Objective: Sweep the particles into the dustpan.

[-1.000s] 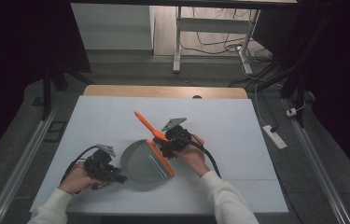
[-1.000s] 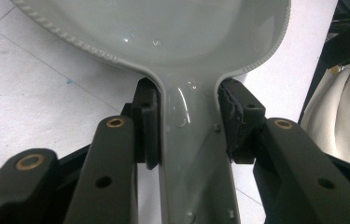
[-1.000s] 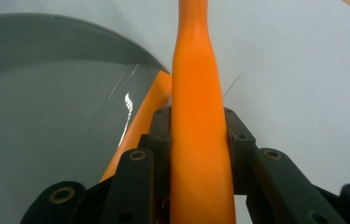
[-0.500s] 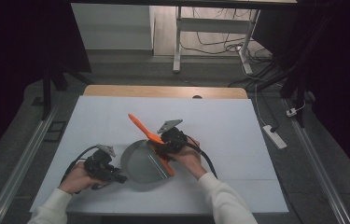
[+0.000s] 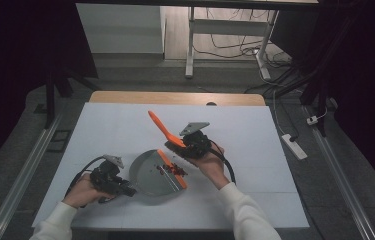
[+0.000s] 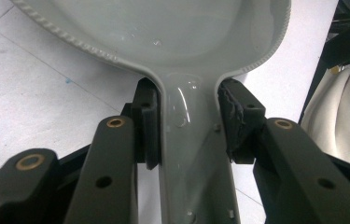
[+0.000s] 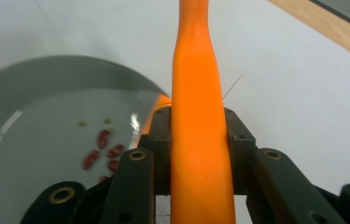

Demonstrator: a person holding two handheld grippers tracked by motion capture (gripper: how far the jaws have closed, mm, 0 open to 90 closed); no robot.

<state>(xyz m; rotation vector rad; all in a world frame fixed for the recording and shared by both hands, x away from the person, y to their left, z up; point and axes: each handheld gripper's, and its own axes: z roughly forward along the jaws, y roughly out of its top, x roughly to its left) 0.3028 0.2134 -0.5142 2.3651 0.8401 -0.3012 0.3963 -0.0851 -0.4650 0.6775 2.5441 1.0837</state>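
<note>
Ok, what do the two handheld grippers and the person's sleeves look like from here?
Both grippers, left and right, are black, blocky bodies with two black jaws showing brass-coloured pivot pins. Each carries a grey three-cornered plate on top and trails a black cable. The jaw pads are dark and ribbed. The sleeves are white.

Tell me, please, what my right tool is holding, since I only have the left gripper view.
Observer: The right tool is shut on an orange handle, which slants away over the white table.
Operator: Thank you. Is there anything in the dustpan?
Observer: Yes, several small red pieces lie in the grey dustpan, on the side nearest the right tool.
</note>
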